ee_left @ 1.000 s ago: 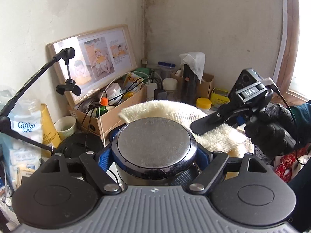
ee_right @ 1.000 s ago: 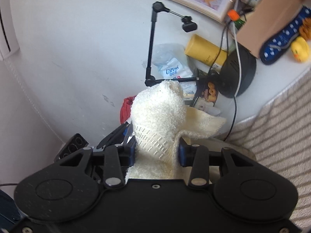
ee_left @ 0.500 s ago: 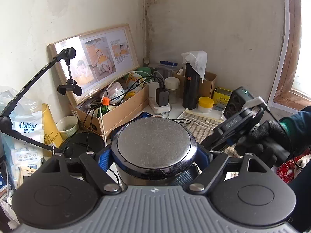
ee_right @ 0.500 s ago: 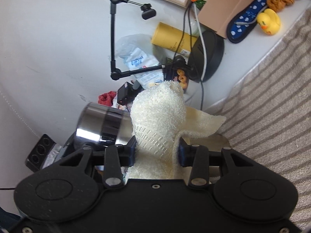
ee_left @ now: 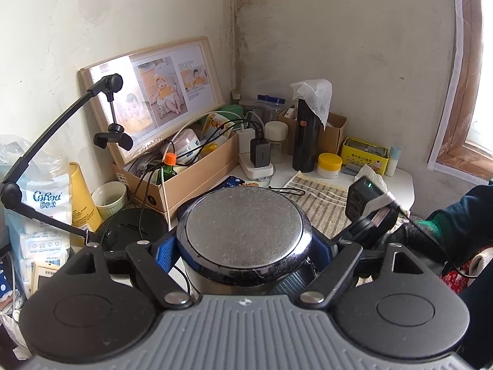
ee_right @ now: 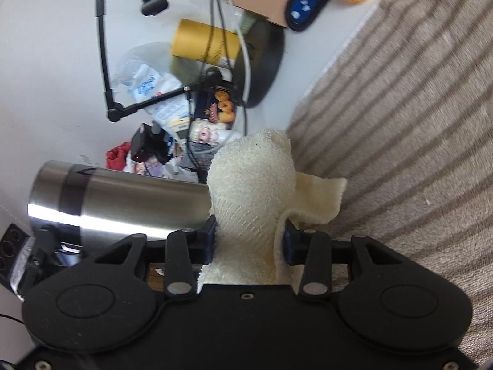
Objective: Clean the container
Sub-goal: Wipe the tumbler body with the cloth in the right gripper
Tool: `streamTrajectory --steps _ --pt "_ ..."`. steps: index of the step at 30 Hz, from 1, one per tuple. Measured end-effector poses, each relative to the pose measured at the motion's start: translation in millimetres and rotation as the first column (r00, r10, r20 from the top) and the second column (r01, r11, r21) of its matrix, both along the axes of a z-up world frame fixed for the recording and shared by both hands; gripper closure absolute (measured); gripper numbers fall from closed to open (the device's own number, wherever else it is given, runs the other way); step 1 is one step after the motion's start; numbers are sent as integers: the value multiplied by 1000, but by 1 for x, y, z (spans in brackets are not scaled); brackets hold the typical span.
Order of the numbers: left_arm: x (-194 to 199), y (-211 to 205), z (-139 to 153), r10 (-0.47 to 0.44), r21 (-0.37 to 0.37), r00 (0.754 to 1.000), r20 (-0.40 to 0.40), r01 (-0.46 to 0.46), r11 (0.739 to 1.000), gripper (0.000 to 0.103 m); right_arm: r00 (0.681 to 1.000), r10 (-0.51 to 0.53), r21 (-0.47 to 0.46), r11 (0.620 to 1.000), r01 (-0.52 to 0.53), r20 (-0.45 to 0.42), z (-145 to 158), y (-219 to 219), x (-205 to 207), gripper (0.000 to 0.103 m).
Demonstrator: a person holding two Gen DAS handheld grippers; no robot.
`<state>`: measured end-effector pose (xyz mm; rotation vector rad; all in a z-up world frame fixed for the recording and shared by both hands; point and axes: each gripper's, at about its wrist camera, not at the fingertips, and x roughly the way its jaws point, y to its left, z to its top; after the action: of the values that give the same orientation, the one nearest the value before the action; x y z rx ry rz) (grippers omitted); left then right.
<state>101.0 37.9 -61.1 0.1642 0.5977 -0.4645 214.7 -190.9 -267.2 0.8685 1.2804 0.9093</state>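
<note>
The left tool (ee_left: 245, 249) is gripping a stainless steel container (ee_left: 243, 231) between its blue-padded fingers (ee_left: 165, 251), with the pads pressing on both sides of the body, just below the flat round end that is facing the left wrist camera. In the right wrist view the same container (ee_right: 123, 199) is showing as a long cylinder with a dark band near one end, held off the counter (ee_left: 283, 180) rather than resting on it. The right tool (ee_right: 249, 239) is nearly closed, pinching a cream terry cloth (ee_right: 251, 182) that is bunching up between its fingers and flopping over to one side; the cloth is sitting right beside the container's side wall, though actual contact cannot be made out. A striped mat (ee_right: 400, 123) is lying under the right tool. In the left wrist view the person's dark-gloved right hand (ee_left: 409, 237) is showing at the right edge. Behind the container, a cardboard box (ee_left: 197, 172) of cables and a framed photo (ee_left: 154, 92) are standing against the wall.
</note>
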Motion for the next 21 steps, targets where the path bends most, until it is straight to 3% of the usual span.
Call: streamTrajectory --steps 9,15,21 --pt "0 0 -1 1 1 1000 0 -1 1000 20 994 -71 53 996 75 -79 -14 -6 -7 62" --pt "0 2 -1 -6 3 1000 2 6 1000 20 990 -93 122 987 105 -102 0 -10 -14 62" --pt "1 3 -1 -16 3 1000 3 16 1000 20 994 -97 180 978 106 -56 29 -10 -16 62"
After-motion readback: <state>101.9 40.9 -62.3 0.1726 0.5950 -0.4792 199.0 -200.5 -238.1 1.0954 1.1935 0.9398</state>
